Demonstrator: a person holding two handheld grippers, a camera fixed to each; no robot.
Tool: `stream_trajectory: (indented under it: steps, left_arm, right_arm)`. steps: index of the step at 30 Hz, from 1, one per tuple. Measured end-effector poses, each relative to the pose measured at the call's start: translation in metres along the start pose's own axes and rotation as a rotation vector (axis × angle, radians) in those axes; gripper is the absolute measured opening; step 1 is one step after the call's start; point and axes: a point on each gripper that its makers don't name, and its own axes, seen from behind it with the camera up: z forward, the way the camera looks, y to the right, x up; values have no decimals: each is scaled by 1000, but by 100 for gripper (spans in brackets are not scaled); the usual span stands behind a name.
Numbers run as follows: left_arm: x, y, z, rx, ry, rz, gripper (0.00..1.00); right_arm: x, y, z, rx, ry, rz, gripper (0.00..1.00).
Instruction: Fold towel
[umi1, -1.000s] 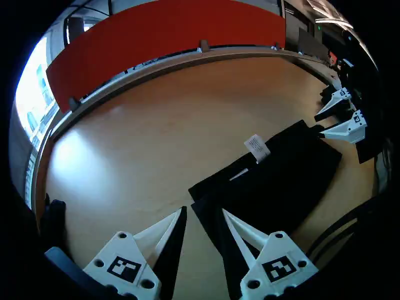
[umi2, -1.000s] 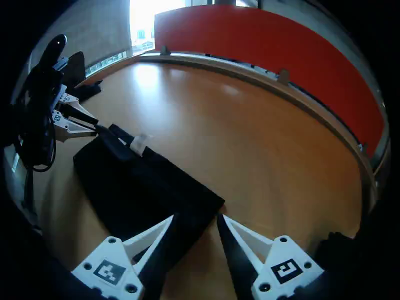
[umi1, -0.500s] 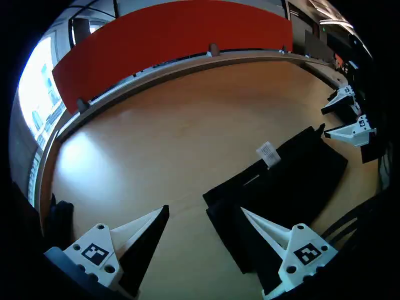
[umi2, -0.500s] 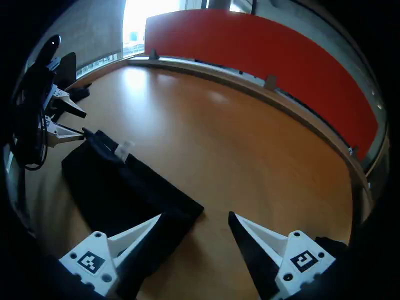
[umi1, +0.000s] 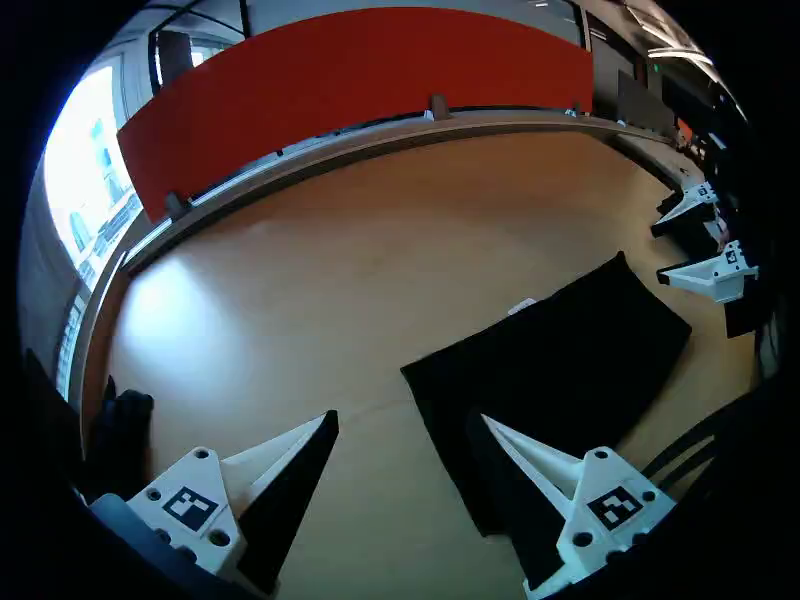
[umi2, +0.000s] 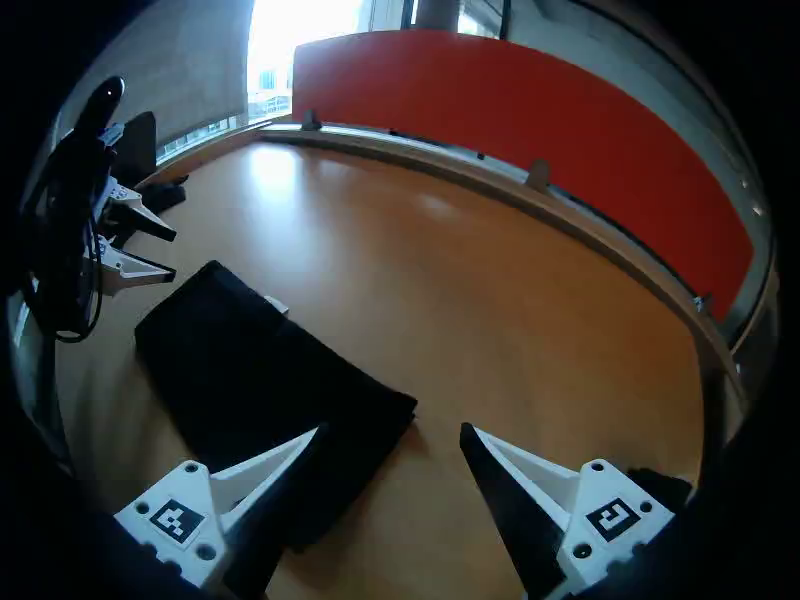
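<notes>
A wide wooden worktop (umi1: 300, 280) is seen, bounded along its far edge by a red screen (umi1: 350, 70). A black towel (umi1: 560, 360) is laid flat on the worktop, folded into a long rectangle, between the two tools. A small white tag (umi1: 522, 304) is seen at its far long edge; no writing on it can be read.

In the left gripper view the left tool (umi1: 402, 417) is held wide open and low over one end of the towel, with its right finger over the cloth; nothing is gripped. In the right gripper view the right tool (umi2: 392, 429) is likewise spread wide at the other end, its left finger over the towel. Whether cloth is touched cannot be told. Square black-and-white markers (umi1: 190, 507) are carried on the fingers.
</notes>
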Motion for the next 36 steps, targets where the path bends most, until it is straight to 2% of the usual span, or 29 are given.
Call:
stream_trajectory:
  steps: [15,21,27,36]
  left_arm:
    - [-38,15,-35,-4,-21,-84,95]
    - [-50,20,-44,-1,-28,-116,95]
    - [-55,20,-48,6,-27,-138,95]
    - [-63,16,-62,32,-20,-193,95]
  right_arm:
    - [-25,-24,-35,7,5,45,100]
    - [-32,-28,-47,1,8,54,100]
    - [-33,-30,-49,4,11,55,100]
    - [-31,-34,-47,31,10,20,100]
